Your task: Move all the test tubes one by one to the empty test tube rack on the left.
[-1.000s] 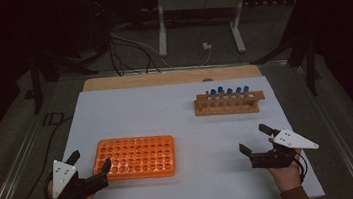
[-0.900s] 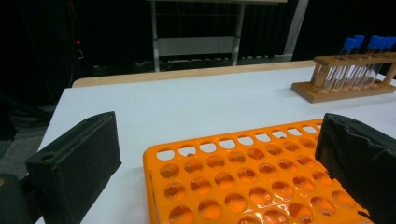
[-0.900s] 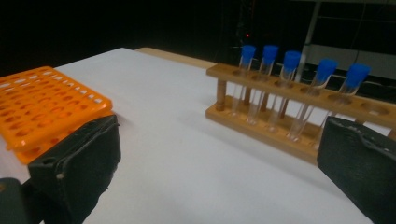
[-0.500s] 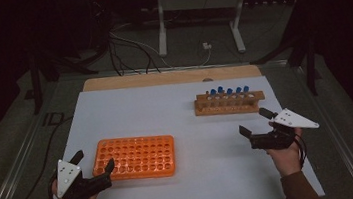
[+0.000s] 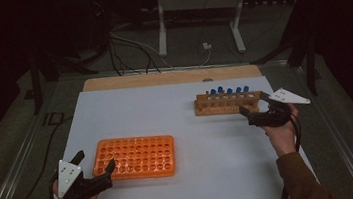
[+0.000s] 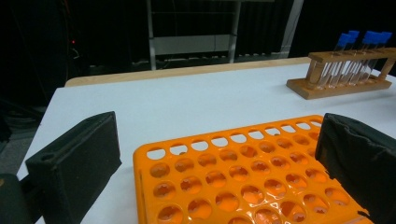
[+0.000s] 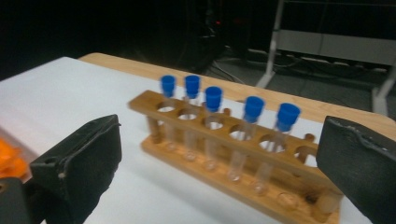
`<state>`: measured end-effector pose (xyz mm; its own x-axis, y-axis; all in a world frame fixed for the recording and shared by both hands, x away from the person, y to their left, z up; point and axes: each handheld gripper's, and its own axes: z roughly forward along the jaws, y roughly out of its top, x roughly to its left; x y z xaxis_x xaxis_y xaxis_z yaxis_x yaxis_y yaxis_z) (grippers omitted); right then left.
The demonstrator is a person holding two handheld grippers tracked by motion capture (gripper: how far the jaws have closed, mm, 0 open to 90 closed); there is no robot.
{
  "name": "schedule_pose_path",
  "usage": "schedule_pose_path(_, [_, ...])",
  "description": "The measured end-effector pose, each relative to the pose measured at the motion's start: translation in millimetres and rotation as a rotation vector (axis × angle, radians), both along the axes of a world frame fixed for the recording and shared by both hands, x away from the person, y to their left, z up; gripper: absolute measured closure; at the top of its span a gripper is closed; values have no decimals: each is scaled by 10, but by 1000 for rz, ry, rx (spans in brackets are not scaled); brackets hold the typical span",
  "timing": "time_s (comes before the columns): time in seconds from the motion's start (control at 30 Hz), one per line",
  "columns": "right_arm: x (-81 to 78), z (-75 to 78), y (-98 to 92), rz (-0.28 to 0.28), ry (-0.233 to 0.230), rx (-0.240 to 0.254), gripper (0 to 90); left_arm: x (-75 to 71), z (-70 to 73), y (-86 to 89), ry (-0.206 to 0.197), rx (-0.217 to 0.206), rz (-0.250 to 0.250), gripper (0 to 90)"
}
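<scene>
An orange tube rack [image 5: 136, 157] with empty holes lies on the white table at the front left. My left gripper [image 5: 95, 160] is open at its near left corner, and in the left gripper view the rack [image 6: 243, 182] sits between the spread jaws. A wooden rack [image 5: 226, 104] at the right holds several clear tubes with blue caps [image 5: 228, 91]. My right gripper [image 5: 253, 105] is open just in front of that rack's right end. In the right gripper view the wooden rack [image 7: 201, 121] and the blue-capped tubes [image 7: 214, 98] stand close ahead between the wide jaws.
The white table top [image 5: 175, 109] ends in a wooden strip [image 5: 172, 77] at the far edge. Behind it are a metal stand [image 5: 196, 22] and cables [image 5: 128, 44] on the floor. Metal rails run along both table sides.
My right gripper has moved forward and up to the wooden rack's right end. The left gripper has edged closer to the orange rack's corner.
</scene>
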<state>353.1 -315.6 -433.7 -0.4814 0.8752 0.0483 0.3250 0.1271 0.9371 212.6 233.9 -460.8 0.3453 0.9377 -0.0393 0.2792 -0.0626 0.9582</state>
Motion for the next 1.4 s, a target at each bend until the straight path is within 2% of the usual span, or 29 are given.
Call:
schedule_pose_path(0.1, [98,-4,-20,-33,11,-24,50,1,-1,1,1,-1,-1,7])
schedule_pose_path(0.27, [260,-24,-82,-80,36,-29,136,1,-2,-5,1,0,-3,7])
schedule_pose_path(0.5, [452,-203,-140,-125,97,-33,217,4,-5,-14,4,3,-9,7])
schedule_pose_path(0.53, [502,-251,-138,-158,115,-37,294,5,-6,-16,5,4,-9,7])
schedule_pose_path(0.63, [542,-277,-119,-201,116,-37,421,8,-9,-16,6,4,-9,7])
schedule_pose_path(0.7, [555,-283,-102,-209,104,-47,508,12,-11,-17,6,2,-10,7])
schedule_pose_path(0.8, [570,-297,-76,-209,87,-75,583,13,-14,-20,8,4,-12,7])
schedule_pose_path(0.93, [596,-313,-66,-207,81,-70,635,11,-13,-24,8,5,-15,7])
schedule_pose_path(1.13, [626,-328,-21,-189,89,-81,646,17,-18,-30,12,5,-16,7])
schedule_pose_path(1.4, [675,-386,-24,-196,93,-64,683,17,-20,-28,14,6,-18,7])
